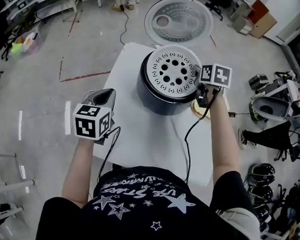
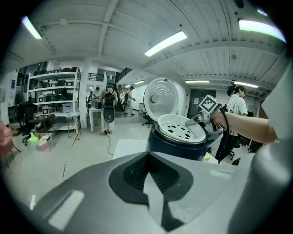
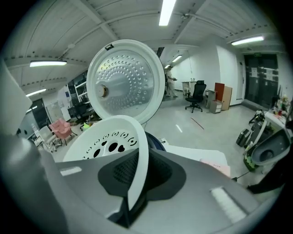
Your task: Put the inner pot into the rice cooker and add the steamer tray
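Observation:
The dark blue rice cooker stands on the white table with its round lid swung open behind it. A white perforated steamer tray sits in the cooker's mouth, slightly tilted in the left gripper view. My right gripper is shut on the tray's right rim; in its own view the rim runs between the pads of that gripper. The left gripper hovers left of the cooker, shut and empty. The tray hides what is inside the cooker.
A pinkish sheet lies on the table beside the cooker's right side. A black cable trails from the right gripper across the table. Bags and helmets crowd the floor at right. People stand far back by shelves.

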Motion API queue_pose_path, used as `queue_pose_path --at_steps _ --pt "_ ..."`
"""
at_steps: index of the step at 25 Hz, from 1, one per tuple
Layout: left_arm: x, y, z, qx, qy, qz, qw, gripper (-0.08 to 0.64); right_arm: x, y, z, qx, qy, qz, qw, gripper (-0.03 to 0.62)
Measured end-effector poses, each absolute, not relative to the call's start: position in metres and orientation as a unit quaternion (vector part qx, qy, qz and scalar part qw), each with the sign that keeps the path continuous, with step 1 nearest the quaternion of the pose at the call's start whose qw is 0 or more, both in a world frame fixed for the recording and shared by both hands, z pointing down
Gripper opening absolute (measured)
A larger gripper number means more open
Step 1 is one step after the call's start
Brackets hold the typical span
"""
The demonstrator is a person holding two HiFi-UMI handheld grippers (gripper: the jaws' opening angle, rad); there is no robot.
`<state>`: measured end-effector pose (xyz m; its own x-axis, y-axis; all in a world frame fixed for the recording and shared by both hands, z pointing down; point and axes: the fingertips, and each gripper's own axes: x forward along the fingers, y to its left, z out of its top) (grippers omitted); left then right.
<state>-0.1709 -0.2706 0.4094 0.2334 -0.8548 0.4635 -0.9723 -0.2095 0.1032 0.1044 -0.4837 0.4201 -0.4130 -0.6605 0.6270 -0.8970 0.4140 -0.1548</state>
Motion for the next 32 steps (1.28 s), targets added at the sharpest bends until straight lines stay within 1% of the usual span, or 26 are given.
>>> queue_pose_path --at_steps 3,5,7,9,12,13,15,25,32 --pt "-0.165 -0.271 0.409 0.764 -0.596 0.159 0.190 0.000 0.110 -0.483 0.423 0.495 -0.798 0.217 0.266 0.055" --pt "-0.161 -0.272 0.407 0.766 -0.593 0.159 0.189 0.000 0.111 -0.482 0.420 0.500 -0.797 0.207 0.268 0.057" --pt "-0.159 -0.274 0.404 0.770 -0.590 0.157 0.187 0.000 0.109 -0.479 0.418 0.497 -0.801 0.204 0.265 0.076" --pt "-0.158 -0.275 0.400 0.775 -0.585 0.155 0.184 0.000 0.105 -0.475 0.416 0.491 -0.806 0.202 0.262 0.148" --pt "-0.155 -0.276 0.396 0.782 -0.578 0.151 0.179 0.000 0.104 -0.469 0.409 0.497 -0.806 0.190 0.259 0.228" --pt "-0.153 -0.276 0.394 0.785 -0.575 0.150 0.178 0.000 0.106 -0.467 0.405 0.501 -0.805 0.183 0.257 0.247" --pt "-0.151 -0.274 0.390 0.790 -0.568 0.148 0.175 0.000 0.109 -0.461 0.394 0.509 -0.805 0.172 0.251 0.265" --pt "-0.151 -0.264 0.377 0.826 -0.522 0.139 0.162 0.000 0.092 -0.406 0.342 0.543 -0.809 0.129 0.187 0.264" --pt "-0.157 -0.247 0.378 0.850 -0.482 0.142 0.160 0.000 0.068 -0.358 0.314 0.580 -0.799 0.067 0.144 0.234"
